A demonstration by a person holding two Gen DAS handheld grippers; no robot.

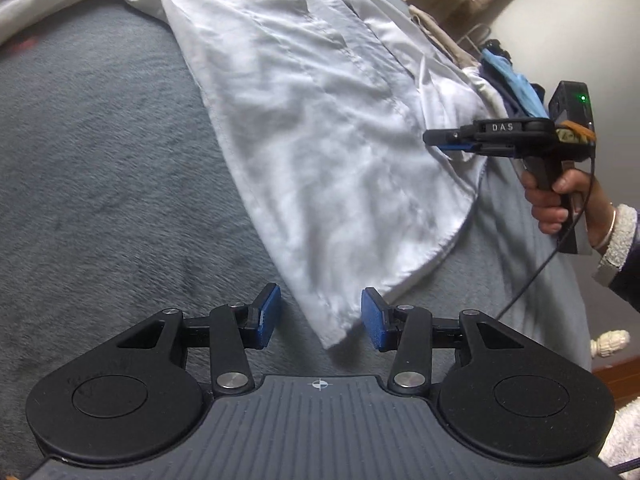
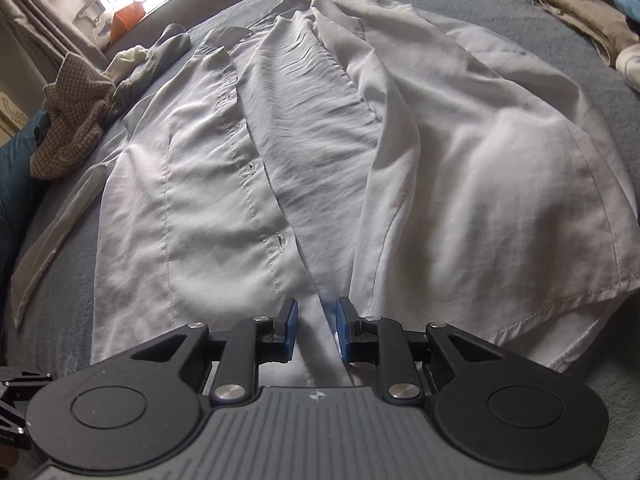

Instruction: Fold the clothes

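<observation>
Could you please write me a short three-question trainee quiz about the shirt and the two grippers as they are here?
1. True or false: the white shirt is buttoned shut.
2. Which gripper has a shirt corner between its fingers: A) left gripper, B) neither?
3. Fill in: the shirt lies on a grey ____.

Key: 1 false, its front lies open. 2 A, jaws open around the hem corner. 3 blanket.

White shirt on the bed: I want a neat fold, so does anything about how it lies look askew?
Yes. The white shirt lies unbuttoned; its right front panel is bunched, puffy and turned over at the hem, not flat.
</observation>
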